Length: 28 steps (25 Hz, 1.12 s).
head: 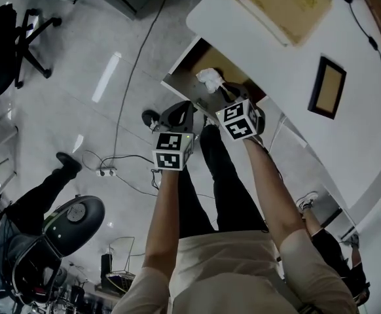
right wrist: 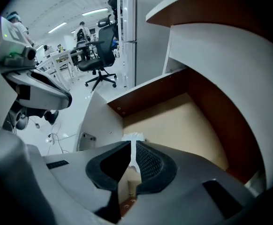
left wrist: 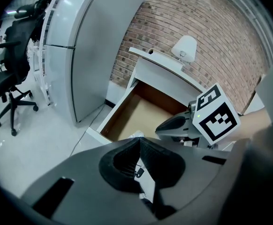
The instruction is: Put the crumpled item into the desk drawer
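The crumpled white item [head: 209, 78] hangs over the open desk drawer [head: 192, 63], pinched at the tip of my right gripper [head: 220, 91]. In the right gripper view the jaws are shut on a thin white fold of the crumpled item [right wrist: 133, 138], with the tan drawer floor [right wrist: 178, 121] just beyond. My left gripper [head: 181, 108] is held beside the right one, nearer the floor side of the drawer front, its jaws shut with nothing between them [left wrist: 139, 142]. From the left gripper view the drawer [left wrist: 141, 111] stands open under the white desk, and the right gripper's body [left wrist: 178, 125] reaches toward it.
On the white desk top [head: 243, 31] lie a tan notebook [head: 283, 5] and a dark framed picture [head: 326, 87]. A lamp [left wrist: 184, 47] stands on the desk. A grey cabinet [left wrist: 80, 46] is left of the drawer. Cables [head: 112, 165] and an office chair [head: 7, 44] are on the floor.
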Tool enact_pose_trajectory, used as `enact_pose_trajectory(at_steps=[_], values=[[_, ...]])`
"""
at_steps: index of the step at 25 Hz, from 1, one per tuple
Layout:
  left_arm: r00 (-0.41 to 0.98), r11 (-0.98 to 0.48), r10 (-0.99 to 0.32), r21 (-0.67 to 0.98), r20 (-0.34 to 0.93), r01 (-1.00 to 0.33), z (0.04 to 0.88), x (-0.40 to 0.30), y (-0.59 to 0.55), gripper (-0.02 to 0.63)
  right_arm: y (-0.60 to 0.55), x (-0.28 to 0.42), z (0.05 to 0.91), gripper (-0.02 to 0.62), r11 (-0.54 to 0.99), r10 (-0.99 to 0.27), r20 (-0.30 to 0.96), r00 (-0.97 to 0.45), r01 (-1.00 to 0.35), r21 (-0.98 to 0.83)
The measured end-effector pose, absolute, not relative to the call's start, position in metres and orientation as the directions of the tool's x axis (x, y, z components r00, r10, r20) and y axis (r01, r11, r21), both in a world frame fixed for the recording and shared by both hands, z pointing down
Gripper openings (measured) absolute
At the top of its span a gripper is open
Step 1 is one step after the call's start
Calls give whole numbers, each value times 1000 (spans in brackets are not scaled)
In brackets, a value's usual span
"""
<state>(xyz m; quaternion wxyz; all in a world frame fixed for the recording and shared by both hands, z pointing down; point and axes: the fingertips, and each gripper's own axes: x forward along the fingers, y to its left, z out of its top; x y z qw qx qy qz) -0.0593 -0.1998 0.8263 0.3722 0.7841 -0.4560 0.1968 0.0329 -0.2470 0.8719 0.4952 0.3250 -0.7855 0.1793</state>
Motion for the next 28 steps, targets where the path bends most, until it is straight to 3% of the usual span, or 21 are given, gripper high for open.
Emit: enact_pose_trajectory(at_steps=[28], values=[[437,-316,-639,302,633,-900,635,-31,-176,16,-193,56,649,57,612,-452,764,-461,-783,-111]])
